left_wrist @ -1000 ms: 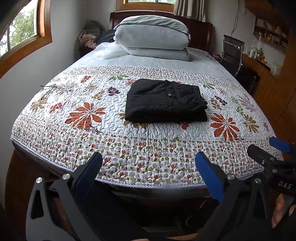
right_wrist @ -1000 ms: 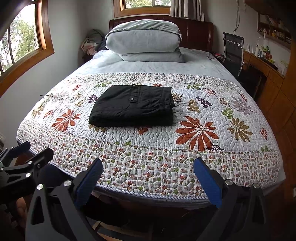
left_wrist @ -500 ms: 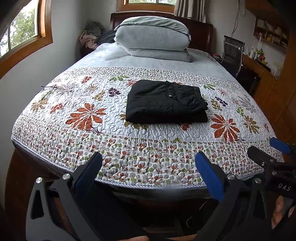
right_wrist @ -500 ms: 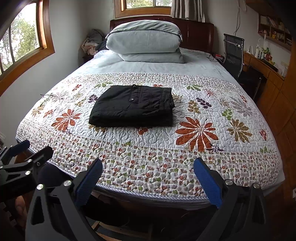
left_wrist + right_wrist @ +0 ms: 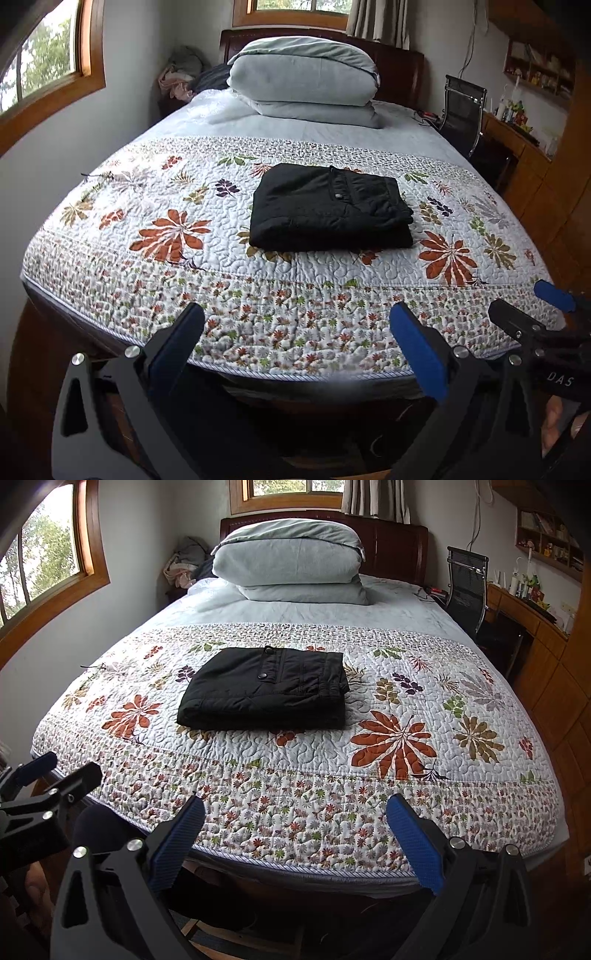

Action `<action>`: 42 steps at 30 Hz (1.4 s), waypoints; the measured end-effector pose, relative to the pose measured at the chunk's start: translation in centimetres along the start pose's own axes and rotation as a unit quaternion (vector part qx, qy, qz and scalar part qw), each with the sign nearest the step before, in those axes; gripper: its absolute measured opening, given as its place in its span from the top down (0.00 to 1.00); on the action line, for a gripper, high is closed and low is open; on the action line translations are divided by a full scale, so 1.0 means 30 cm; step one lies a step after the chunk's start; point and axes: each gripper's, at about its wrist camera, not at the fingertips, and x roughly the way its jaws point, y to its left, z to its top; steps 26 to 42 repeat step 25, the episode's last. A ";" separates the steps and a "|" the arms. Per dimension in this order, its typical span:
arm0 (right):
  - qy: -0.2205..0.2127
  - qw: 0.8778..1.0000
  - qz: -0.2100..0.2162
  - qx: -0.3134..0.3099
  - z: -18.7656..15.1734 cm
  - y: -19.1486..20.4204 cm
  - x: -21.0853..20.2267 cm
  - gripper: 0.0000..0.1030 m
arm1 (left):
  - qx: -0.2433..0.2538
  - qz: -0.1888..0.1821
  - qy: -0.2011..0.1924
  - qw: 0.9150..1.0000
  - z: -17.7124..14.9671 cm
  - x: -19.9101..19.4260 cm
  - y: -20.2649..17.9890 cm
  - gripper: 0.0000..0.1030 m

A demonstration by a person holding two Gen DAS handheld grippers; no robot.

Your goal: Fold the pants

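The black pants (image 5: 328, 208) lie folded into a compact rectangle on the floral quilt (image 5: 221, 295), in the middle of the bed; they also show in the right wrist view (image 5: 266, 690). My left gripper (image 5: 295, 328) is open and empty, held off the foot of the bed, well short of the pants. My right gripper (image 5: 291, 823) is open and empty too, beside it at the bed's foot. The right gripper shows at the right edge of the left wrist view (image 5: 532, 314). The left gripper shows at the left edge of the right wrist view (image 5: 55, 771).
Stacked grey pillows (image 5: 303, 85) lie at the headboard. A black chair (image 5: 463, 107) and a wooden desk with cabinets (image 5: 535, 166) stand along the right side. A wall with a window (image 5: 48, 70) runs along the left. Clothes (image 5: 181, 74) are piled in the far left corner.
Both grippers have stayed open and almost still at the foot of the bed. The pants have not moved.
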 end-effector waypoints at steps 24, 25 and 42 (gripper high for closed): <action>-0.002 1.000 -0.001 0.003 -0.006 -0.001 0.003 0.04 | -0.003 -0.004 0.001 1.000 0.000 -0.004 0.015 0.06; -0.002 1.000 0.000 0.002 -0.006 -0.001 0.003 0.04 | -0.003 -0.005 0.001 1.000 -0.001 -0.005 0.014 0.06; -0.002 1.000 0.000 0.002 -0.006 -0.001 0.003 0.04 | -0.003 -0.005 0.001 1.000 -0.001 -0.005 0.014 0.06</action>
